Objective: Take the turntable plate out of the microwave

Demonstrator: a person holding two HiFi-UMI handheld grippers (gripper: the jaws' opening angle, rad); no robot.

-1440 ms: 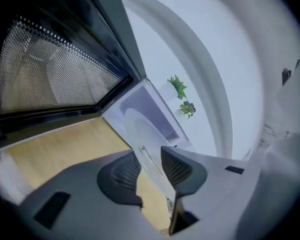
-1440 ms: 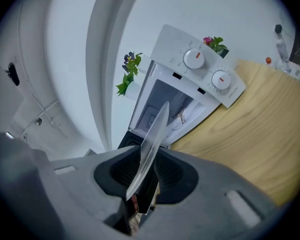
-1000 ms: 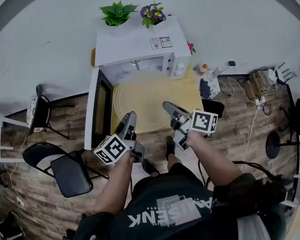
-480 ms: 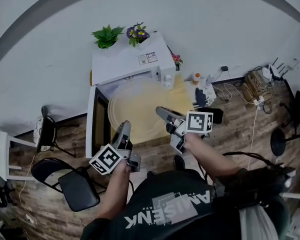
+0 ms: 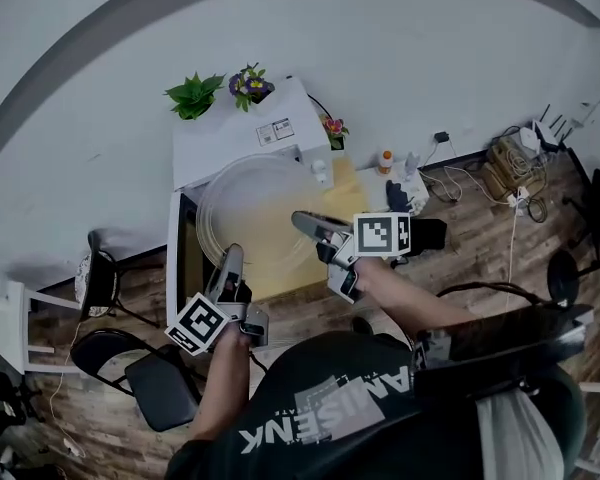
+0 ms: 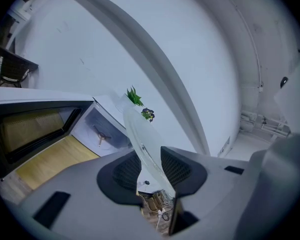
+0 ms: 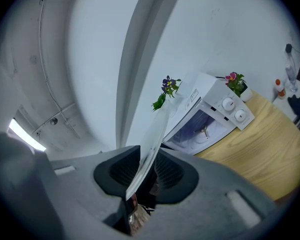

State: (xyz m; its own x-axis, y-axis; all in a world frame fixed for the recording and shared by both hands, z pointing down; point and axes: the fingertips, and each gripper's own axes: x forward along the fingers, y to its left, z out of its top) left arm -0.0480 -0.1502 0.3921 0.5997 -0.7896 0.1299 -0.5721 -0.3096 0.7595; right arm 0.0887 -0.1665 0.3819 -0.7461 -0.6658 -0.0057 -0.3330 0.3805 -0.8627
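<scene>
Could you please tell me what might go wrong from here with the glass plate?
The round clear glass turntable plate hangs above the wooden table, pinched only at its thin rim by the left claw and right claw; it could slip and shatter. Its edge might also clip the open microwave door.

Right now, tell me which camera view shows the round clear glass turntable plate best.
The head view: the whole round clear glass turntable plate shows face-on, held by the left gripper and right gripper. Each gripper view shows only an edge-on sliver clamped between its jaws.
</scene>
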